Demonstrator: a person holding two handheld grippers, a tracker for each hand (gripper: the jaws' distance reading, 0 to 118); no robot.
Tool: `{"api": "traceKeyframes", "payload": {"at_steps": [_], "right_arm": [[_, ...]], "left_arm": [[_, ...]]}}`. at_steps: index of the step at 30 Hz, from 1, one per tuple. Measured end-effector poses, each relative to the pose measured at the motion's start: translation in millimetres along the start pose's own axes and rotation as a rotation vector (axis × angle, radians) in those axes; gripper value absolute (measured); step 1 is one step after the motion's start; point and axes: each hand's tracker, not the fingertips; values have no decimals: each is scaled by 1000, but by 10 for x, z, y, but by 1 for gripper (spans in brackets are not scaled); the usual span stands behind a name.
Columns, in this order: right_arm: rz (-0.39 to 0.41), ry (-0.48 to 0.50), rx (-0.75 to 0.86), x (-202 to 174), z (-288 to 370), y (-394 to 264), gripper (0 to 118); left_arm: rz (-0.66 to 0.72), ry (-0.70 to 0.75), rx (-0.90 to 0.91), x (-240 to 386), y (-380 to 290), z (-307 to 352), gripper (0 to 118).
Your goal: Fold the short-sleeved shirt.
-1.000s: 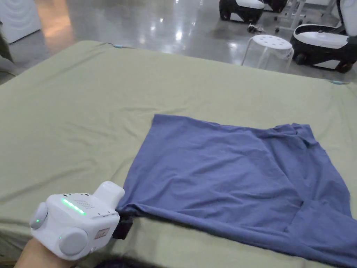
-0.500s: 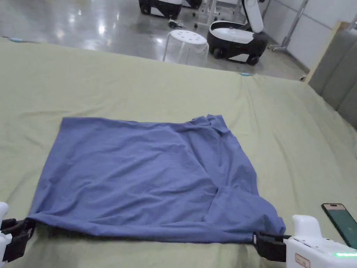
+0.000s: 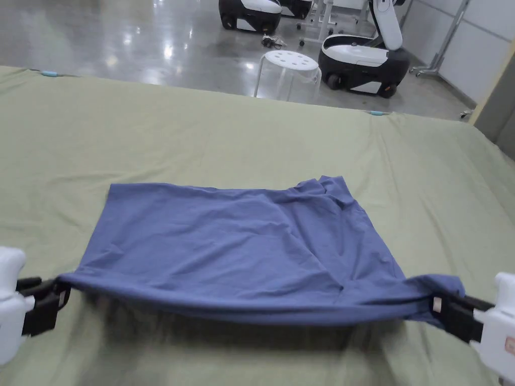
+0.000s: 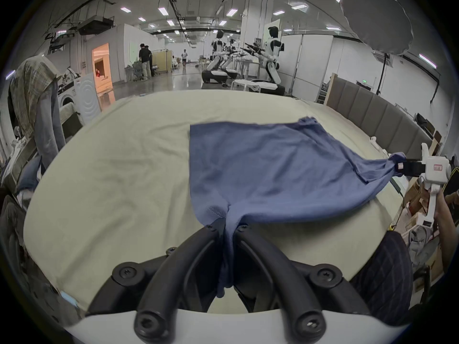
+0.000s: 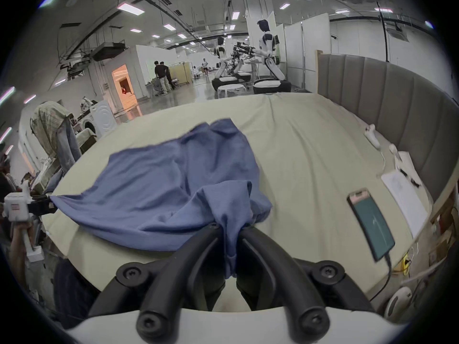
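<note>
Soft matt blue knit cloth of shirt (image 3: pixel 241 246), matt olive cloth sheet (image 3: pixel 251 135) beneath it, glossy polished floor (image 3: pixel 151 35) beyond sheet, smooth white plastic stool (image 3: pixel 289 70), matt black jaws, glossy phone (image 5: pixel 371 222) screen.

Shirt (image 3: pixel 241 251): on the bed (image 3: pixel 201 135), far edge lying flat, near edge lifted off it.
Left gripper (image 3: pixel 55 299): at the shirt's near-left corner.
Right gripper (image 3: pixel 440 306): at the shirt's near-right corner.
Phone (image 5: pixel 371 221): on the bed, right of the shirt.
Stool (image 3: pixel 289 73): on the floor beyond the bed's far edge.
</note>
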Motion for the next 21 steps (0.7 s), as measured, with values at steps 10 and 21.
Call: {"api": "traceKeyframes", "payload": {"at_steps": [10,21], "right_arm": [[-137,-41,-317,62,-1779,854,7],[101,1,214,-420,-523,245,114]], "left_arm": [[212,5,-326,-385,827,-1725,6],[-73,196,383,127,166,-258,73]]}}
